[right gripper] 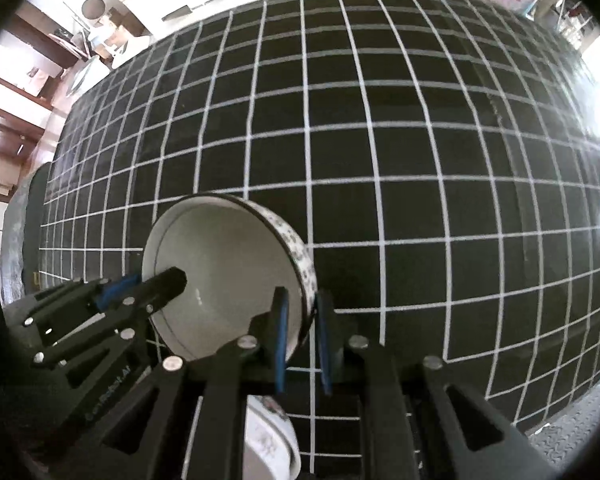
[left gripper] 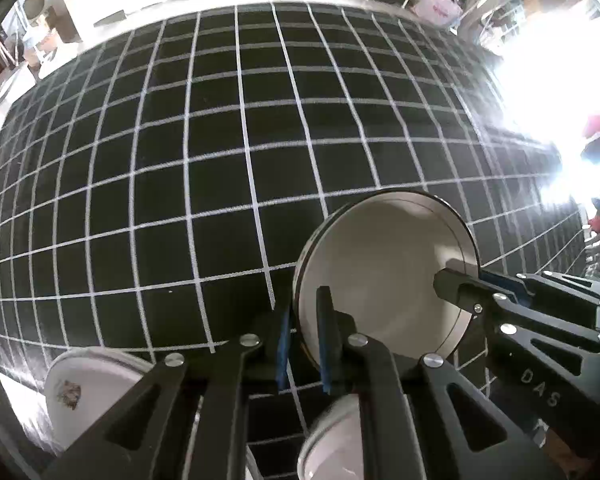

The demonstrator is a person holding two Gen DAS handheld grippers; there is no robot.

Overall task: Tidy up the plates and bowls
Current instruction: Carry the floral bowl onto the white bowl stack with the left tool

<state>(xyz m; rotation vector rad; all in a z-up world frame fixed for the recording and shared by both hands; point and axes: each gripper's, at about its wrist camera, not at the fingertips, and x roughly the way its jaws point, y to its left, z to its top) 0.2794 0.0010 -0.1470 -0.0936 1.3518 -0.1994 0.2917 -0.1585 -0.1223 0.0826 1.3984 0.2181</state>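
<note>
A round white dish with a straight patterned wall and a dark rim line [left gripper: 384,276] [right gripper: 228,272] is held up above the black grid cloth, tilted with its inside toward both cameras. My left gripper [left gripper: 303,344] is shut on its left rim. My right gripper [right gripper: 303,340] is shut on its right rim, and it also shows in the left wrist view [left gripper: 460,280] at the dish's right edge. My left gripper also shows in the right wrist view [right gripper: 168,280] at the dish's left edge.
The table [left gripper: 220,140] is covered by a black cloth with white grid lines. A white patterned bowl [left gripper: 80,392] sits at the near left, another white dish [left gripper: 332,440] lies under my left gripper, and one [right gripper: 268,444] shows under my right gripper. Room clutter lies beyond the far edge.
</note>
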